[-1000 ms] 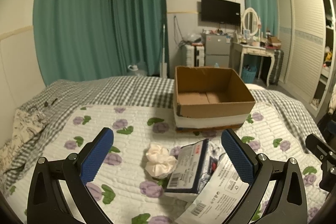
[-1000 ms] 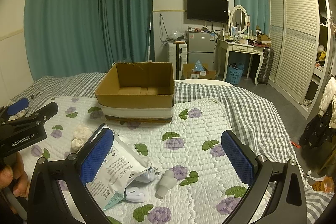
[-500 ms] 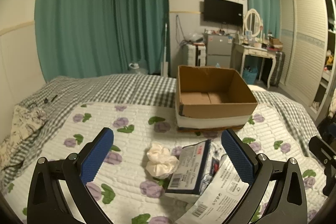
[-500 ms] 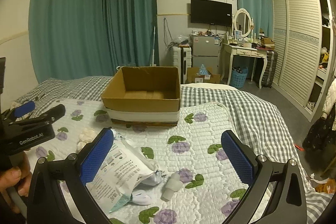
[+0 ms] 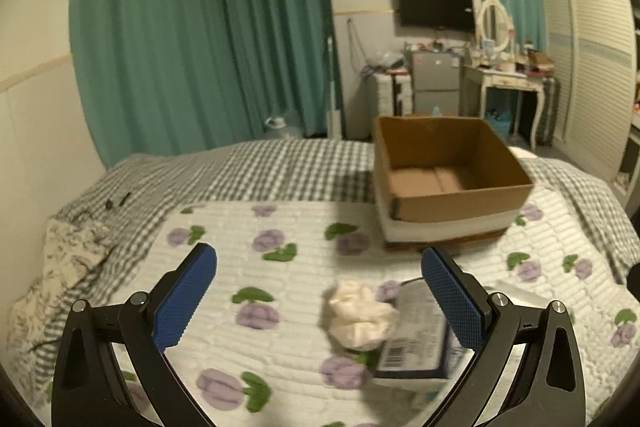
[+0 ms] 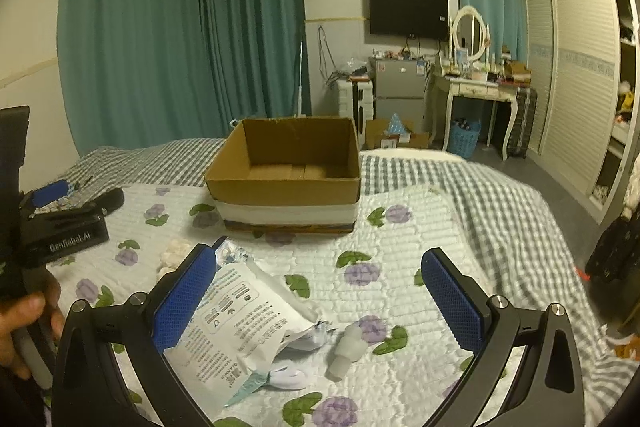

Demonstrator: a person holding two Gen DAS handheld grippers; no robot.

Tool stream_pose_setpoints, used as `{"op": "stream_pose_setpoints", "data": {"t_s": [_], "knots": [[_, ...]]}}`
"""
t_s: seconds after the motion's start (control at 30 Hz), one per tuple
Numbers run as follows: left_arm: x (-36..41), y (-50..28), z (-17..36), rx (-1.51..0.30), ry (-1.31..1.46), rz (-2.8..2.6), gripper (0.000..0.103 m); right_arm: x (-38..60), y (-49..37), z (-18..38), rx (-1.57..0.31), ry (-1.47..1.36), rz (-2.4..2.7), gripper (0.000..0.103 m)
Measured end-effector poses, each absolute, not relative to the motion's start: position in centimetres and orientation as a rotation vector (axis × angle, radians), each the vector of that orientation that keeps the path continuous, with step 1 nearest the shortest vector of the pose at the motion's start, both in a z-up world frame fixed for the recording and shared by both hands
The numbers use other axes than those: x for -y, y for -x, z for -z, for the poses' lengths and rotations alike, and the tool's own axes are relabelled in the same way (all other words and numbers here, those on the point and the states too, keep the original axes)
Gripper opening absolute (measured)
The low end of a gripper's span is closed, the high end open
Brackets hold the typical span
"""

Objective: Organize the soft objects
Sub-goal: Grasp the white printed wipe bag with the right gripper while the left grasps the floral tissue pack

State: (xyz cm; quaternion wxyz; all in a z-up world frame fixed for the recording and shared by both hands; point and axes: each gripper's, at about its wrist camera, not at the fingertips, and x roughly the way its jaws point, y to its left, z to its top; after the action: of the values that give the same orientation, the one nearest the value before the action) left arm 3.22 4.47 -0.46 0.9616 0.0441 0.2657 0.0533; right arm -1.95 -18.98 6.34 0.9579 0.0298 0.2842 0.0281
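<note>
An open cardboard box (image 5: 448,171) stands on the flowered quilt (image 5: 280,267); it also shows in the right wrist view (image 6: 288,167). A cream scrunchie (image 5: 360,315) lies beside a dark-edged packet (image 5: 416,339), just inside my left gripper's right finger. My left gripper (image 5: 320,295) is open and empty above the quilt. My right gripper (image 6: 320,299) is open and empty above a white plastic packet (image 6: 240,323). A small white soft piece (image 6: 346,351) and a white-blue item (image 6: 286,373) lie by that packet. The scrunchie (image 6: 174,253) shows partly behind the right gripper's left finger.
The left gripper's body (image 6: 60,223) and the hand holding it are at the right wrist view's left edge. A grey checked blanket (image 5: 260,171) covers the bed's far part. A patterned pillow (image 5: 60,267) lies at the left. A dresser (image 6: 476,91) and wardrobe (image 6: 576,67) stand beyond.
The left gripper has swung left, so the scrunchie and packet now sit right of its centre. The right view has lifted slightly and moved nearer the box. Both grippers stay open.
</note>
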Motion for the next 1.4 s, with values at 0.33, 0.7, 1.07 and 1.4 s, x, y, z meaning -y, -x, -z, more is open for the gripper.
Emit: {"op": "stream_pose_setpoints", "data": {"t_s": [0.33, 0.7, 1.07, 1.4], "knots": [[-6.3, -4.6, 1.6, -0.622, -0.041, -0.105, 0.103, 16.9, -1.3, -1.4, -0.757, -0.12, -0.099, 0.103], [-6.1, -6.0, 3.9, -0.705, -0.039, -0.053, 0.103, 13.3, -4.3, 5.0, -0.977, -0.062, -0.163, 0.103], [-4.2, -6.0, 5.2, -0.759, -0.02, 0.074, 0.103, 15.2, -3.5, 3.1, -0.937, -0.102, -0.149, 0.029], [0.2, -5.2, 7.2, -0.804, -0.081, 0.199, 0.103, 19.0, -1.3, -2.4, -0.736, -0.039, 0.037, 0.018]]}}
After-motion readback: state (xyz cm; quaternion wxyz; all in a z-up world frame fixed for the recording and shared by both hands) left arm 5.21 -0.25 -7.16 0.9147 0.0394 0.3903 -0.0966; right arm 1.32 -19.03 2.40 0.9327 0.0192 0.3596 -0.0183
